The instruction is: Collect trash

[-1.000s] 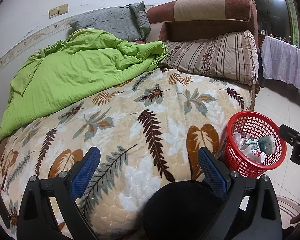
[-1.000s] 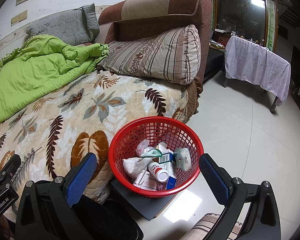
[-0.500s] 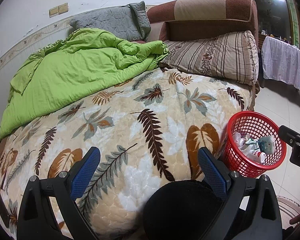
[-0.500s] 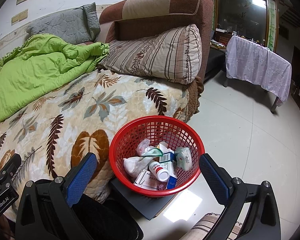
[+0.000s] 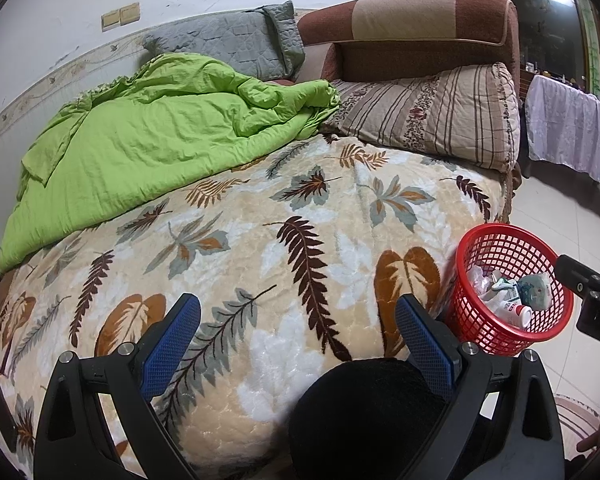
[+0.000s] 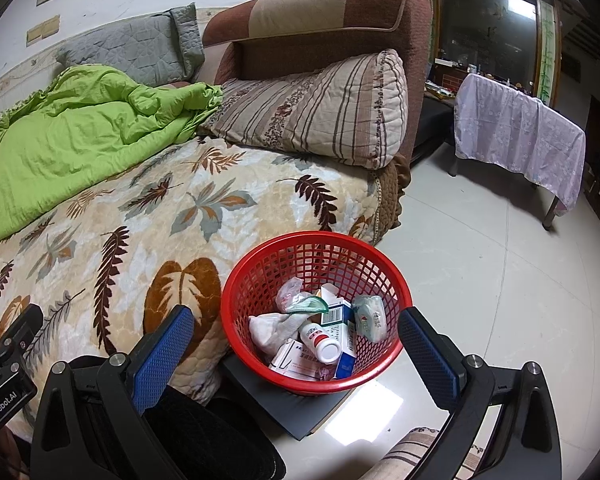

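Observation:
A red mesh basket (image 6: 388,276) stands on a dark flat board beside the bed; it shows in the left wrist view as the basket (image 5: 496,240) at the right. Inside lie a white pill bottle (image 6: 320,342), small boxes (image 6: 342,320), a crumpled tissue (image 6: 268,330) and a wrapped packet (image 6: 370,316). My right gripper (image 6: 296,340) hangs open just above and in front of the basket, nothing between its blue pads. My left gripper (image 5: 298,330) is open over the leaf-patterned blanket (image 5: 260,240), holding nothing.
A green quilt (image 5: 148,140), a grey pillow (image 5: 228,40) and a striped pillow (image 5: 432,112) lie on the bed against a brown headboard (image 5: 420,20). A cloth-draped table (image 6: 520,132) stands across the tiled floor (image 6: 480,260). A dark rounded object (image 5: 364,416) sits under my left gripper.
Almost nothing has moved; the right wrist view has crept slightly, and both grippers stay open in place.

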`<action>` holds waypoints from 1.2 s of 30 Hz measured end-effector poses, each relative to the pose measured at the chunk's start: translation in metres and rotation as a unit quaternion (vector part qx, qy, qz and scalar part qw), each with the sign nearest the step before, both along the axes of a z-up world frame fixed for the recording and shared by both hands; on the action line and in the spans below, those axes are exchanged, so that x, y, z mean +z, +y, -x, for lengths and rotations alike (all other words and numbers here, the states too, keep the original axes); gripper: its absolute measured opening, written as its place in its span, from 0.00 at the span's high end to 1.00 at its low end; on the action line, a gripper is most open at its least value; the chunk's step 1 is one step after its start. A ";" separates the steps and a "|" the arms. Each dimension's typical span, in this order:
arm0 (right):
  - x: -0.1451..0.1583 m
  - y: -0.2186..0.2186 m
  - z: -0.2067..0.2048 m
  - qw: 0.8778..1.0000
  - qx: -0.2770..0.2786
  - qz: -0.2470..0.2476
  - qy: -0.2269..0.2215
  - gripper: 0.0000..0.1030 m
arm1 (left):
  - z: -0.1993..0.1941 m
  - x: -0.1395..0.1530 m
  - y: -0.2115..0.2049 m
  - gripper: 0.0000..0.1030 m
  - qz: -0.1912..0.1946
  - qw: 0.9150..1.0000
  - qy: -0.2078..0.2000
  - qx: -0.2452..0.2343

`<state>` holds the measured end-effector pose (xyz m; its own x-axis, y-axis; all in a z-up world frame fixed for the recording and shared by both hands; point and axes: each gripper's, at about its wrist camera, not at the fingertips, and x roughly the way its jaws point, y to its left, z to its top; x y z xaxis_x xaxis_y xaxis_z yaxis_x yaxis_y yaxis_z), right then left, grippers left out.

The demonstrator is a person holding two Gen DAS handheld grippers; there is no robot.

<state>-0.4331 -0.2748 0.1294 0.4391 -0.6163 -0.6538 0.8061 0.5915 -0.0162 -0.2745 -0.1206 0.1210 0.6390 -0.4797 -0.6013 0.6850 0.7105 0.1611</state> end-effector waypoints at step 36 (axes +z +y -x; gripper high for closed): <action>-0.116 0.083 -0.412 0.935 0.334 -0.072 0.095 0.00 | -0.287 -0.090 0.182 0.00 -0.002 0.925 0.160 0.344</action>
